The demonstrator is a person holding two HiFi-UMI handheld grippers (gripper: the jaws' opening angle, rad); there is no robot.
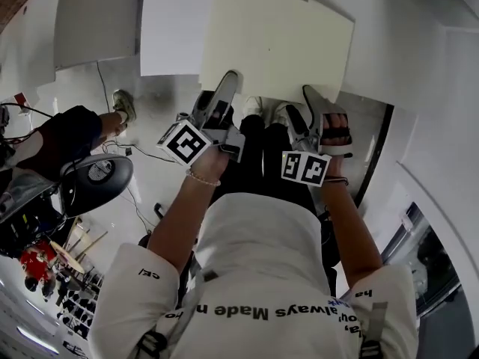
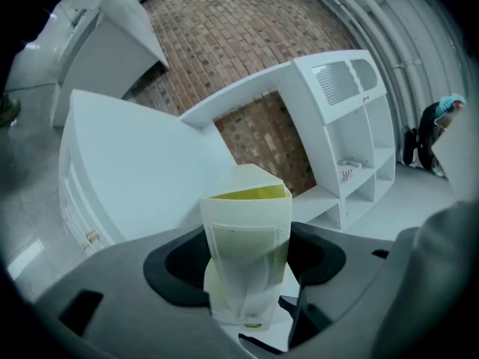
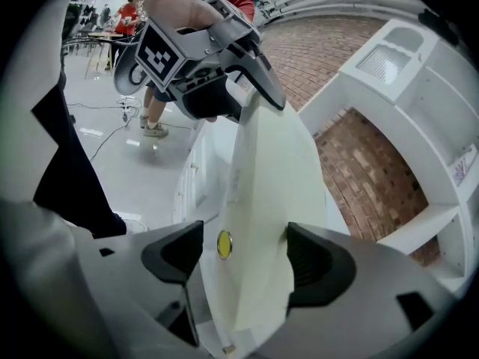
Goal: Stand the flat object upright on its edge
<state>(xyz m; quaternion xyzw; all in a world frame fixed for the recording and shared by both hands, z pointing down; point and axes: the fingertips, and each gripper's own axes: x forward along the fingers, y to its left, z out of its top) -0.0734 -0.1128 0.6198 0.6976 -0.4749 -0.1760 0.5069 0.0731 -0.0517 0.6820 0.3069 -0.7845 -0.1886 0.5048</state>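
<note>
The left gripper (image 1: 227, 81) and right gripper (image 1: 311, 94) are each pinching the flat object (image 1: 277, 36), holding it tilted over the worktop (image 1: 172, 28). Standing it on edge and letting go is still remaining.

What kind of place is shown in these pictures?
Probably a lab or workshop hall, not a home. There is a bare brick wall, a plain white shelf unit that looks like mock-up furniture, and loose cables on a glossy floor.
</note>
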